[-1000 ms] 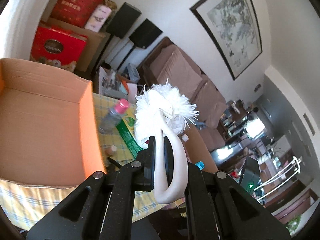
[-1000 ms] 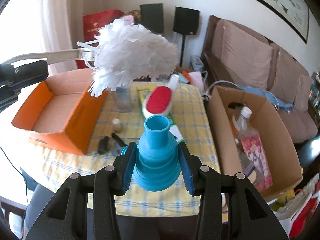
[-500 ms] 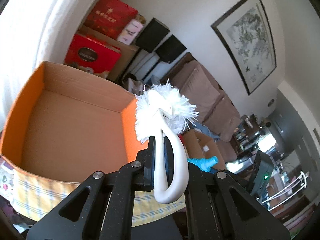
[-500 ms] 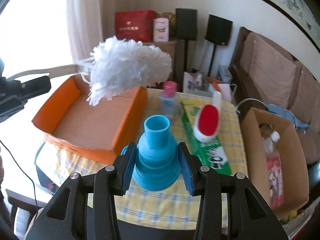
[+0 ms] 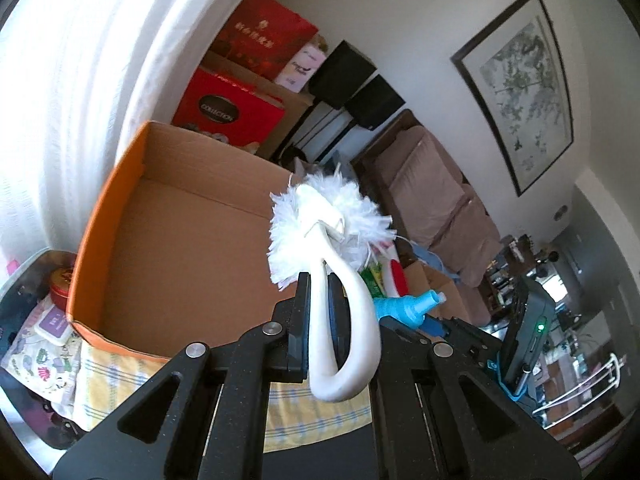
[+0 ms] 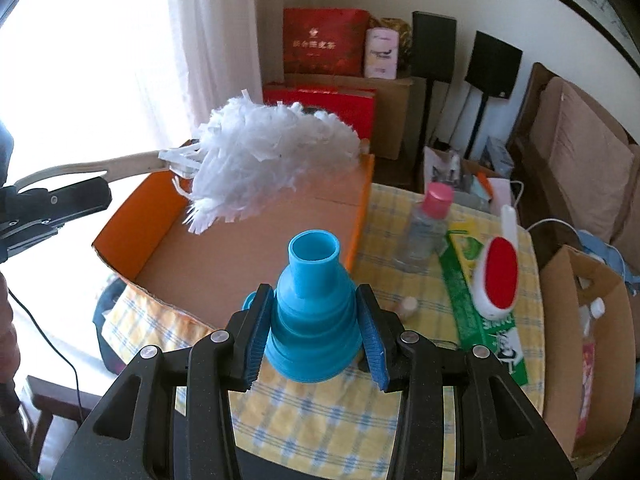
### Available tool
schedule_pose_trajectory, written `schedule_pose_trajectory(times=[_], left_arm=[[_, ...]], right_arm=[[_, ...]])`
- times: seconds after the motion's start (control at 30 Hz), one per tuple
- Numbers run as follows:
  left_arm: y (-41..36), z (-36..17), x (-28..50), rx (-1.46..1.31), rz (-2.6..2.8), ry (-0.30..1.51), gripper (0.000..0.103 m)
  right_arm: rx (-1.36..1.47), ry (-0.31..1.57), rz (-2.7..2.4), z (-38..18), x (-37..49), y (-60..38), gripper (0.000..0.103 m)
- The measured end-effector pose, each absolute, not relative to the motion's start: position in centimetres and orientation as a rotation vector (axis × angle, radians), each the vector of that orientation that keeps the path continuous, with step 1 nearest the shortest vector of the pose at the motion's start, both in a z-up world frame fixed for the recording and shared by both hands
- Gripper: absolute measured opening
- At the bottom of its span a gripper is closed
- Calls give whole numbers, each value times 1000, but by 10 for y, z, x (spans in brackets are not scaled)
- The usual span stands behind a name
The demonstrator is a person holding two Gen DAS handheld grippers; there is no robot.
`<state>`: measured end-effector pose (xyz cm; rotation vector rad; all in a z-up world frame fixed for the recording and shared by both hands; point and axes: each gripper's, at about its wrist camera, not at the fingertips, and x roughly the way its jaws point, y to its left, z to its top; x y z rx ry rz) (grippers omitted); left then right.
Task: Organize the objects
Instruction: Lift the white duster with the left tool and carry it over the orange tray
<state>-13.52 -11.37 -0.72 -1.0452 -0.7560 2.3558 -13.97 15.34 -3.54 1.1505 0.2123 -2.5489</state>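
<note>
Left gripper [image 5: 319,320] is pinching the white duster [image 6: 264,160] by its handle, fluffy head hanging over the orange box [image 6: 256,256], seemingly for dropping in, while right gripper [image 6: 314,338] is squeezing the blue funnel [image 6: 312,308], waiting just beside the box

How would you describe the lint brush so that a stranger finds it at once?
Start at the yellow checked tablecloth, right of the orange box. The lint brush lies there on a green packet, near a pink-capped bottle. Only it has a white body with a red oval pad.
</note>
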Motion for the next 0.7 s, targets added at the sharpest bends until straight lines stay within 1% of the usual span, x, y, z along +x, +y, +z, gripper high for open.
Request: schedule_pose_trajectory(times=[0.2, 0.23, 0.27, 0.7], left_arm=[[-125, -20, -148, -1078, 2350, -775, 5], [-127, -22, -151, -1082, 2351, -773, 4], [-128, -24, -153, -1091, 2352, -769, 0], [-138, -59, -175, -1233, 2353, -737, 0]], right_arm=[[1202, 220, -2510, -52, -159, 140, 43], [1214, 221, -2503, -56, -163, 138, 43], [1226, 222, -2496, -60, -166, 136, 43], [1294, 301, -2464, -92, -191, 115, 43]])
